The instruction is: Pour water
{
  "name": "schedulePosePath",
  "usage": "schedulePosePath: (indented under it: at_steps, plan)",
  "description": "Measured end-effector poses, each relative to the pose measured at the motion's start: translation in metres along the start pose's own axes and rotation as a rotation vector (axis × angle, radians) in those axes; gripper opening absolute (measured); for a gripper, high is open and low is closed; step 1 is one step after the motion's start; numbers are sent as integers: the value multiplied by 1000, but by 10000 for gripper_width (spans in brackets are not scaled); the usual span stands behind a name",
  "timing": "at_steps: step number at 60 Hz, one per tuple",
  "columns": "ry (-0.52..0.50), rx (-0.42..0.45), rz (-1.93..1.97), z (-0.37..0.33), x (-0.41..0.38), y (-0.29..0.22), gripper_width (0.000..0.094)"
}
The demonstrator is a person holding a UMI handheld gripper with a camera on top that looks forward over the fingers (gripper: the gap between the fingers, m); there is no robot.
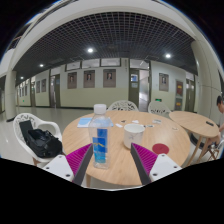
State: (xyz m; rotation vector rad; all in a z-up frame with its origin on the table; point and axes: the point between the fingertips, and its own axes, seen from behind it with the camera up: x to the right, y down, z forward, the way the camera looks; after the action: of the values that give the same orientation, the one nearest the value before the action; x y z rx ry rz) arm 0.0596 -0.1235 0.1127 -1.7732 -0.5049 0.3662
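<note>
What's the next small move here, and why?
Probably ease the gripper forward and close on the water bottle. The bottle stands upright on the table between the open fingers, gaps at both sides, cap on; the white cup waits beyond, to its right.

Low tool-mounted view across round table [120,160]

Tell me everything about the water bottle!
The bottle is clear plastic with a pale cap and a blue label round its middle. It stands upright on the round wooden table, between the open gripper's pink-padded fingers, with a gap on each side. A white cup sits just beyond it.
</note>
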Motion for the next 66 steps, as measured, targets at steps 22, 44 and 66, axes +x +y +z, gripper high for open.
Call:
schedulePosePath:
  at_steps: [22,44,66]
  plan:
    - [64,39,2,105,-30,11,474]
    - [47,66,84,120,-35,6,316]
    - [-259,170,1144,164,-77,-81,318]
